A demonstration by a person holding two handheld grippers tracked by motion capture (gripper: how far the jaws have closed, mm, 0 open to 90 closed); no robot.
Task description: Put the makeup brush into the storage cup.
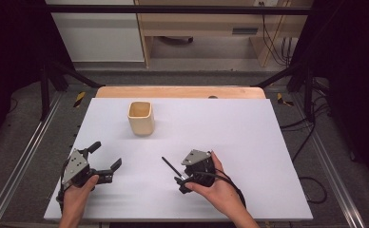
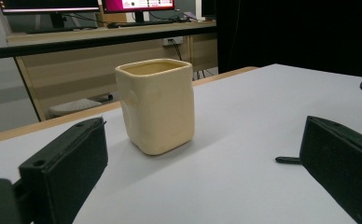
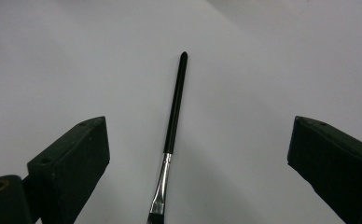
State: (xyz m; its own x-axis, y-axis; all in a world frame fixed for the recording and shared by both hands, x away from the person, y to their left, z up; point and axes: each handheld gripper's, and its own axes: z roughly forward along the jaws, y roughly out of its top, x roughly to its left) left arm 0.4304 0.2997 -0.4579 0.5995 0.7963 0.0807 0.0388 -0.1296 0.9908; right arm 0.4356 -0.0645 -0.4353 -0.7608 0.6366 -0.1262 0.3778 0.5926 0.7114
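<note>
**A:** Where does the work stand?

**B:** The right gripper [image 1: 185, 178] hangs over a thin paintbrush with a glossy black handle and a silver metal ferrule [image 3: 172, 135], which lies flat on the white matte table [image 1: 249, 142]. Its jaws stand wide, one on each side of the brush, touching nothing. The handle points away from the gripper; the bristle end is cut off at the bottom edge of the right gripper view.

**A:** And the other hand?

**B:** The left gripper [image 1: 107, 160] rests low near the table's front left, jaws also wide and empty, aimed at a cream, square-sided ceramic cup with rounded corners [image 2: 156, 105]. The cup stands upright towards the far side of the table, well apart from both grippers.

**A:** What might go wrong?

**B:** I'd judge the pick itself is the risk. The handle is slim, round and smooth, lying flush on a hard surface, so jaws closing too high would miss it, and closing off-centre could roll it or flick it aside. A grip on the tapered ferrule might let it pivot. If the brush is meant for the cup, a tilted hold could knock the smooth-walled cup or catch its rim.
</note>
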